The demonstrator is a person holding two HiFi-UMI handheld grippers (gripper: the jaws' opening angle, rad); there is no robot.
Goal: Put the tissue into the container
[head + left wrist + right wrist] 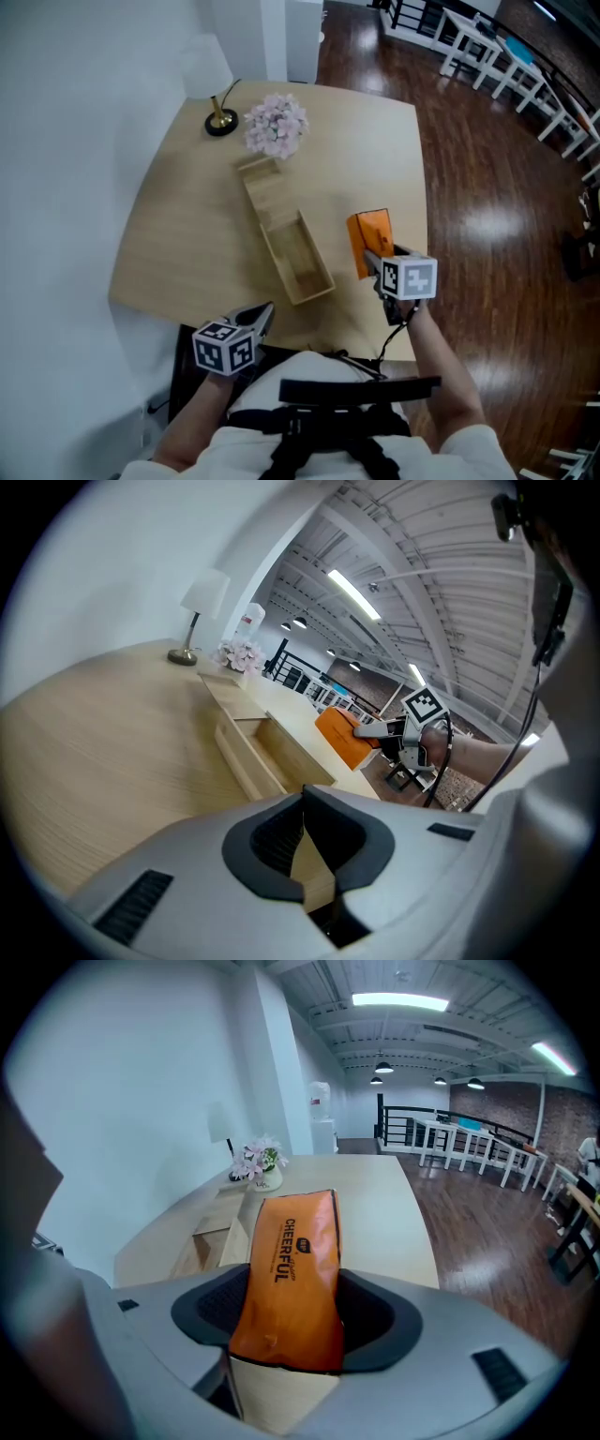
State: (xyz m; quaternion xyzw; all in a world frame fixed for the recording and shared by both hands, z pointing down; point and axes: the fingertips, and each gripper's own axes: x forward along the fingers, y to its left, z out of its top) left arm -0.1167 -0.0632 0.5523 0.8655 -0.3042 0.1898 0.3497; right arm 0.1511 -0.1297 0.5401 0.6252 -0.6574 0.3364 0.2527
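Note:
An orange tissue pack [370, 239] stands tilted just above the table's right side, and my right gripper [373, 261] is shut on its lower end. In the right gripper view the pack [291, 1260] fills the gap between the jaws and points away from me. The container is a long open wooden box [298, 258] in the middle of the table, left of the pack, with nothing in it. My left gripper [265, 314] hovers at the table's near edge with nothing between its shut jaws. From the left gripper view the box [258, 752] lies ahead, with the pack [342, 738] beyond it.
A vase of pink flowers [276, 125] and a gold lamp base [221, 122] stand at the far end of the table, past the box. The table's right edge [424, 187] drops to a dark wood floor. White furniture [487, 47] stands far right.

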